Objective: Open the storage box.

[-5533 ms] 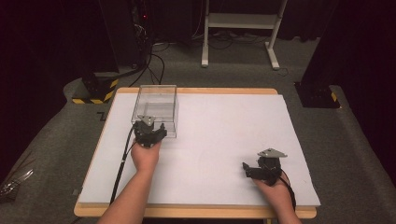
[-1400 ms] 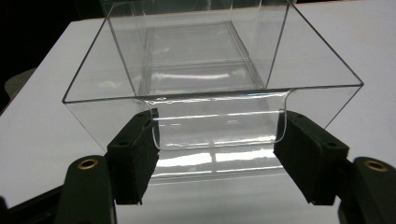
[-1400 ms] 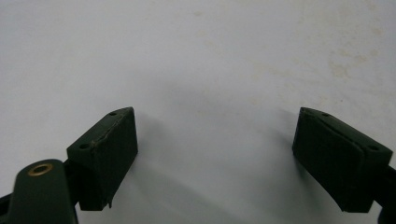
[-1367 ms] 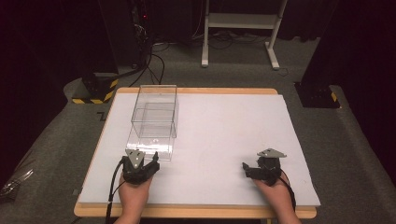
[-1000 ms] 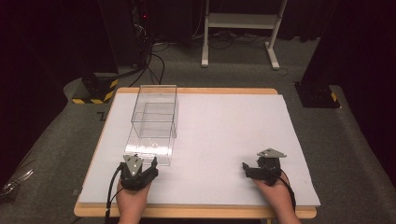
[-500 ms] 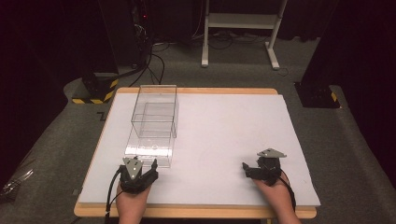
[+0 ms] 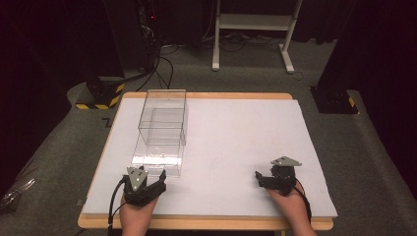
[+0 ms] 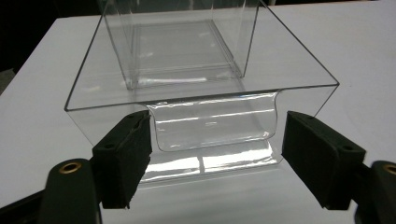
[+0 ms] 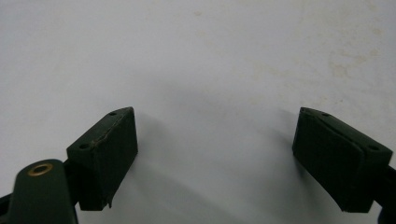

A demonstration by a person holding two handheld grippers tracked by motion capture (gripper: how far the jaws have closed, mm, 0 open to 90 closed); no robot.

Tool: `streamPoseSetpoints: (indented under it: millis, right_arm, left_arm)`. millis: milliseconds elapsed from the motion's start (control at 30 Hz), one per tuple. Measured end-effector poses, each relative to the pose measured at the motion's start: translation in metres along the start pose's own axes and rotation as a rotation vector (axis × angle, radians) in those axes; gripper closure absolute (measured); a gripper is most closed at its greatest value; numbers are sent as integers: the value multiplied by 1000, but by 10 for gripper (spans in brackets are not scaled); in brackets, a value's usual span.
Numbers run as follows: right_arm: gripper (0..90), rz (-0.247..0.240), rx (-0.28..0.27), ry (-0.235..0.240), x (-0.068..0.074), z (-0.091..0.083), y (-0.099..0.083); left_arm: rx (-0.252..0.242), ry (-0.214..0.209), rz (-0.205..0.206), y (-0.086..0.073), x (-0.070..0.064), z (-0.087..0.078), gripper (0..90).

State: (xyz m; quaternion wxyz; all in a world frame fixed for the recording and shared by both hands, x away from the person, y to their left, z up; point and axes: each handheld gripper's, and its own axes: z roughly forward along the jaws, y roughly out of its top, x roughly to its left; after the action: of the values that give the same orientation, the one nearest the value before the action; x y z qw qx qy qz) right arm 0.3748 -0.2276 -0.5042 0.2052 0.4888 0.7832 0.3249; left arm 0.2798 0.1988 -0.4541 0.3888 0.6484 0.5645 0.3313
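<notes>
Now the left gripper (image 7: 145, 185) is sitting at the near edge of the table (image 7: 236, 132), jaws spread wide and holding nothing. Just ahead of it, the clear drawer (image 7: 158, 158) is standing pulled well out of its clear plastic box (image 7: 163, 116). In the left gripper view, the drawer front (image 8: 212, 128) with its scooped finger recess is lying right between the two black pads (image 8: 123, 156), yet neither pad is touching the plastic; there is daylight on both sides. The drawer itself is looking empty, nothing but reflections on its floor.

Over on the other side, the right gripper (image 7: 268, 178) is resting on the white table top, well apart from the box. Its jaws are gaping just as wide, with only bare white surface between them in the right gripper view.

So where is this standing? Judging by the layout, the opening of the drawer is looking done: it is sticking far out toward the left gripper, with its back end, as far as I can make out, still tucked into the box behind it. What is left is harder to call. Nothing is lying on the table to go into it, so I am reading this as either a finished pull or the pause before pushing it back.
</notes>
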Motion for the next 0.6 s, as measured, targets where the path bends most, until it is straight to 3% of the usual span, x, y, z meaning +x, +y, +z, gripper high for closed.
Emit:
streamPoseSetpoints:
  millis: [200,267,367,467,600]
  right_arm:
    - [140,0,-1,-1,0,0,0]
    - [140,0,-1,-1,0,0,0]
    - [140,0,-1,-1,0,0,0]
    - [140,0,-1,-1,0,0,0]
    - [140,0,0,1,0,0,0]
  left_arm:
    - [-12,-43,12,5,2,-9,242]
    - [-25,-48,12,8,3,-11,243]
    - [-47,-37,46,15,7,-12,264]
    - [-62,-53,30,23,17,-12,306]
    - [-70,-38,22,34,37,-5,323]
